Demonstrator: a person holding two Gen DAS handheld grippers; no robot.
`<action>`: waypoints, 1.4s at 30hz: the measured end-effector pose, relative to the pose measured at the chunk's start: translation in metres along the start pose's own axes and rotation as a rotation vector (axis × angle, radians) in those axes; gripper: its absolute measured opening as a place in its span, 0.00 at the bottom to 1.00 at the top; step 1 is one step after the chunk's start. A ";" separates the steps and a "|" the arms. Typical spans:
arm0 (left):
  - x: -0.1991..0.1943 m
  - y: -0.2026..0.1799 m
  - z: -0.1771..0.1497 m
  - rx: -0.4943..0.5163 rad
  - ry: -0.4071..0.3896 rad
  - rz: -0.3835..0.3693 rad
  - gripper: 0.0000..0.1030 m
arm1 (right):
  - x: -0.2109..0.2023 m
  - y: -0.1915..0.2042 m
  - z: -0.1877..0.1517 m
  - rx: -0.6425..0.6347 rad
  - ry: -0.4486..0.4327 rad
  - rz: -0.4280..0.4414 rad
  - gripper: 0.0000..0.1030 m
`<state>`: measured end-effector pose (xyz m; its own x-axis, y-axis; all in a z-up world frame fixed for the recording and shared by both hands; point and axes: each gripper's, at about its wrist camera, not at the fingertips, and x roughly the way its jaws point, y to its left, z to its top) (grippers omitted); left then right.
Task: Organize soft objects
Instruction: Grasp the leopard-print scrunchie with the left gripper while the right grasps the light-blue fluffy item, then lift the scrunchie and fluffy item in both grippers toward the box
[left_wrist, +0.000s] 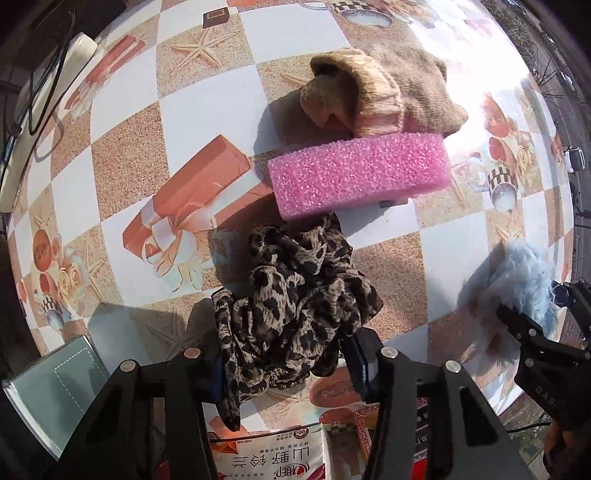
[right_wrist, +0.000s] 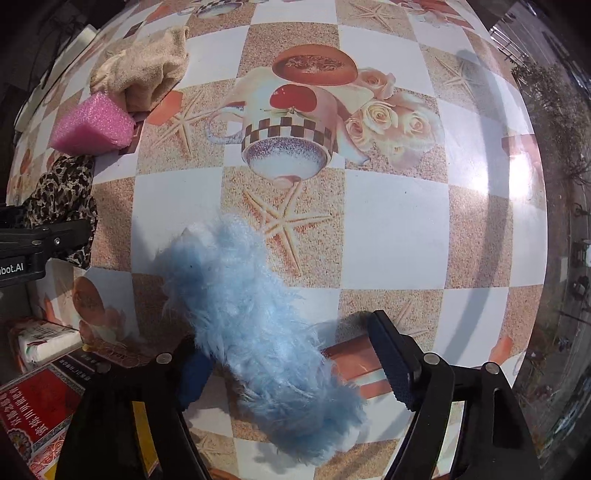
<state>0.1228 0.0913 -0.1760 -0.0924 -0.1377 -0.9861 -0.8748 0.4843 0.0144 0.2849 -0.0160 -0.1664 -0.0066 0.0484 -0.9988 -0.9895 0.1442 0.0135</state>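
With both claws pointing down at the table, I can read each one from its own camera. My left claw has closed in on the leopard-print scarf: the bunched cloth sits between its two fingers and both pads press against it, with a loose tail of fabric drooping past the left finger. Just beyond the scarf lies the pink sponge, touching its far edge, and behind the sponge rests the beige knit sock, its cuff up against the sponge's back. My right claw straddles the blue fluffy piece, which runs diagonally from the table up between the fingers; the left pad is buried in the fluff, while the right finger stands a little clear of it (the fur is wispy there, so I cannot tell whether it truly grips). From the left camera the blue piece and the right claw show at the far right edge, well apart from the scarf. Printed packets lie at the near edge of the table.
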 end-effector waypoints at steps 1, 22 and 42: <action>-0.004 -0.003 -0.001 0.016 -0.011 0.022 0.46 | -0.003 0.000 0.001 -0.005 -0.009 0.017 0.40; -0.099 -0.018 -0.047 0.067 -0.226 0.124 0.45 | -0.061 -0.047 -0.030 0.287 -0.118 0.297 0.27; -0.130 -0.009 -0.081 0.080 -0.313 0.102 0.45 | -0.106 -0.028 -0.048 0.320 -0.219 0.341 0.27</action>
<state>0.1039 0.0346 -0.0349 -0.0166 0.1810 -0.9833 -0.8274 0.5497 0.1152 0.3068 -0.0723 -0.0629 -0.2568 0.3458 -0.9025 -0.8424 0.3776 0.3844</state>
